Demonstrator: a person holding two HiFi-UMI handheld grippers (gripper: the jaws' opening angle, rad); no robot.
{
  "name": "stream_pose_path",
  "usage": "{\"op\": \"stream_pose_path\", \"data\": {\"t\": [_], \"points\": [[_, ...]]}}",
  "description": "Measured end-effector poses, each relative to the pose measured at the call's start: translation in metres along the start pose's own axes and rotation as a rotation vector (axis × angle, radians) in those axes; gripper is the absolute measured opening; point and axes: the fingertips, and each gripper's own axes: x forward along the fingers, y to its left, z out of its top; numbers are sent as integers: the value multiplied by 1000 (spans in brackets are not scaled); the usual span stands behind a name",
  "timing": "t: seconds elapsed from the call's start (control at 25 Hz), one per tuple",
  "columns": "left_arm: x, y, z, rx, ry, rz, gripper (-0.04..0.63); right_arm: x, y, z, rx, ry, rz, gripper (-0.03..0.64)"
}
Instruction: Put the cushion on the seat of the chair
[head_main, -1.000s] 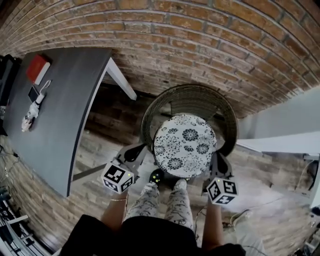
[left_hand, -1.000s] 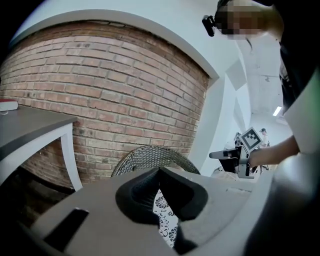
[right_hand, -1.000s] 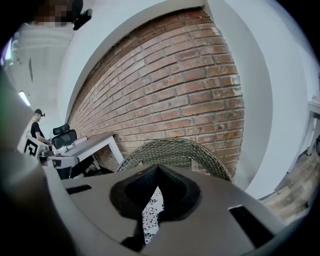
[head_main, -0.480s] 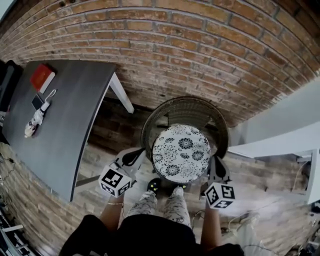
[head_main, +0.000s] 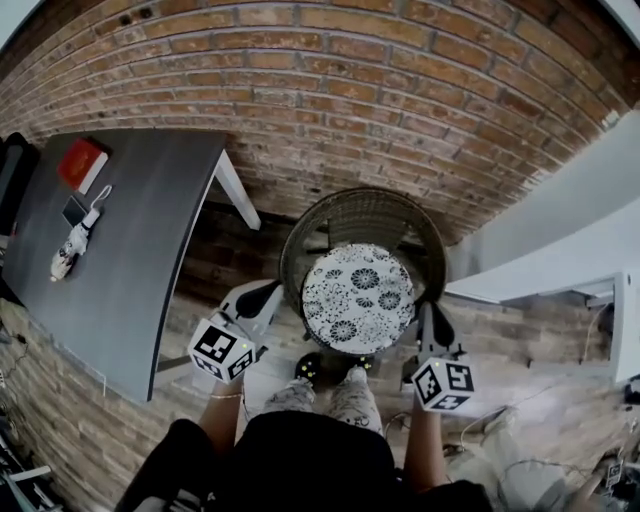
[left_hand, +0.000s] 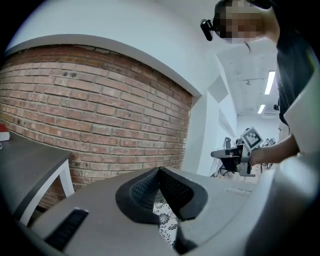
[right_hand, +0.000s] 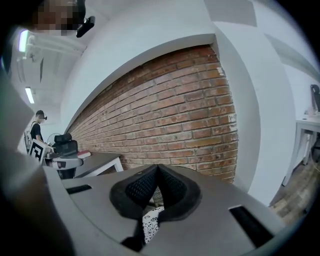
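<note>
1. The cushion (head_main: 358, 298) is round, with a black-and-white flower print. In the head view it sits inside the ring of the wicker chair (head_main: 330, 205), over the seat, at 12 o'clock from the person. I cannot tell whether its underside touches the seat or hangs just above it.
2. The left gripper (head_main: 272, 296) meets the cushion's rim at about 9 o'clock. In its own view the fingers (left_hand: 145, 190) are drawn narrow, with a strip of flowered fabric (left_hand: 167, 220) pinched between them.
3. The right gripper (head_main: 428, 318) meets the rim at about 4 o'clock. Its fingers (right_hand: 139, 189) are likewise closed down on a fold of the print (right_hand: 150, 226).
4. Handling, as I judge it: the cushion looks light, padded and soft. It should sag if held on one side only, so two nearly opposite pinches on the rim suit it. The fabric should not slip much or be harmed by a firm squeeze.
5. Next, in my view: check that the disc lies centred and flat within the backrest's curve, then open both pairs of fingers together so it does not tip.
6. A dark table (head_main: 130, 250) stands at 10 o'clock and a brick wall (head_main: 400, 90) runs behind the chair. Both are well apart from the cushion.
</note>
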Motion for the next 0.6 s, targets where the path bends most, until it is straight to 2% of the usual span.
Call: {"op": "stream_pose_path", "data": {"t": [0.2, 0.6], "points": [[-7, -4, 16, 27, -25, -17, 3, -14, 7, 12, -11, -35, -10, -2], [-18, -4, 15, 31, -20, -35, 3, -26, 21, 13, -32, -41, -7, -2]]}}
